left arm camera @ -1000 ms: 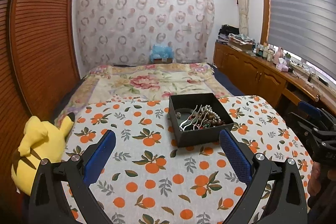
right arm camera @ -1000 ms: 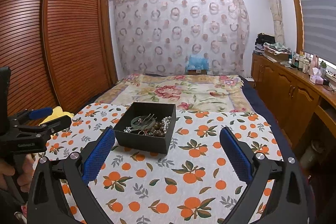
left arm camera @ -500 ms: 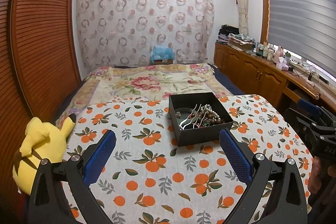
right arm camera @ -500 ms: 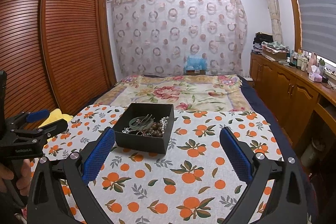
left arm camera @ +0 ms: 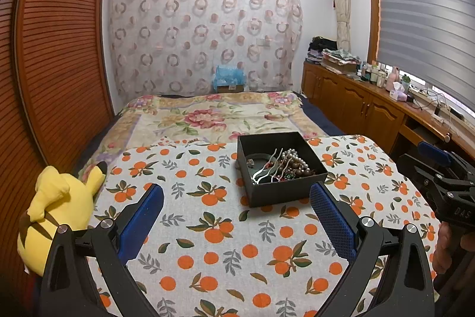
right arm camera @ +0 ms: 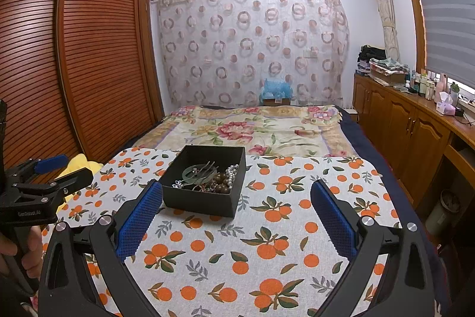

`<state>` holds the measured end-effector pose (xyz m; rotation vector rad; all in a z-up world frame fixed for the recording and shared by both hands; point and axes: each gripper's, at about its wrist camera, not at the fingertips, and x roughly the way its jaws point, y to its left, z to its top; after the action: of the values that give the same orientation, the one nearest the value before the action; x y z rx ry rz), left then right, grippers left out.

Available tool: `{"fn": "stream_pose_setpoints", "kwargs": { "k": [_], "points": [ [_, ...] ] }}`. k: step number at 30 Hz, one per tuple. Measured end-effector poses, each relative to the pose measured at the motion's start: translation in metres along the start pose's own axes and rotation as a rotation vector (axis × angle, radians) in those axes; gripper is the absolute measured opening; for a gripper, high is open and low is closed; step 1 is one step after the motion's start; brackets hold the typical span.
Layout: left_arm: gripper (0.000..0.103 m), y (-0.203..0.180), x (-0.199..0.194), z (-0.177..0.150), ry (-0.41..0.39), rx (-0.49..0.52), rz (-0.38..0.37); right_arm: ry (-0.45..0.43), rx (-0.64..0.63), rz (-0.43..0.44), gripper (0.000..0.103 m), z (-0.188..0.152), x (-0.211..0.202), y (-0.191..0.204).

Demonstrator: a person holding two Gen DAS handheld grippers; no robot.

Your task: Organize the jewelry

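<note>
A black open box (left arm camera: 283, 192) stands on the orange-print cloth (left arm camera: 207, 257), holding a tangle of jewelry (left arm camera: 282, 167): pearl beads, brown beads and hair forks. In the right wrist view the same box (right arm camera: 202, 201) sits left of centre with its jewelry (right arm camera: 207, 177) showing. My left gripper (left arm camera: 237, 207) is open, its blue pads wide apart, with the box just beyond the right pad. My right gripper (right arm camera: 237, 204) is open too, the box just past its left pad. Each gripper shows at the edge of the other's view, held by a hand; nothing is held.
A yellow plush toy (left arm camera: 56, 207) lies at the cloth's left edge. Beyond the cloth is a flowered bedspread (left arm camera: 207, 118). A slatted wooden wardrobe (right arm camera: 74, 64) runs along the left, and wooden cabinets (right arm camera: 415, 127) with bottles and clutter along the right.
Both views have shifted slightly: the box sits a little lower in the right wrist view. Both grippers stay open and hold nothing.
</note>
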<state>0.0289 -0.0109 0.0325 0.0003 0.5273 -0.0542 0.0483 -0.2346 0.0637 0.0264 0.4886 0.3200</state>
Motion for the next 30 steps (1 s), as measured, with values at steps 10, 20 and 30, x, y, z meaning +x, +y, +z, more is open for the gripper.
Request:
{"fn": "stream_pose_setpoints", "kwargs": {
  "k": [10,20,30],
  "points": [
    [0.095,0.0005,0.0006,-0.0004,0.0,0.001,0.002,0.001,0.0,0.002,0.1,0.0003,0.0006,-0.0002],
    [0.095,-0.0004,0.0002,-0.0011,0.0,0.002,0.001,0.003,0.006,0.004,0.1,0.0001,0.0013,-0.0006],
    [0.095,-0.0014,-0.0001,-0.0019,-0.001,0.001,0.0,0.003,0.005,0.003,0.1,-0.0001,0.0008,-0.0011]
  ]
}}
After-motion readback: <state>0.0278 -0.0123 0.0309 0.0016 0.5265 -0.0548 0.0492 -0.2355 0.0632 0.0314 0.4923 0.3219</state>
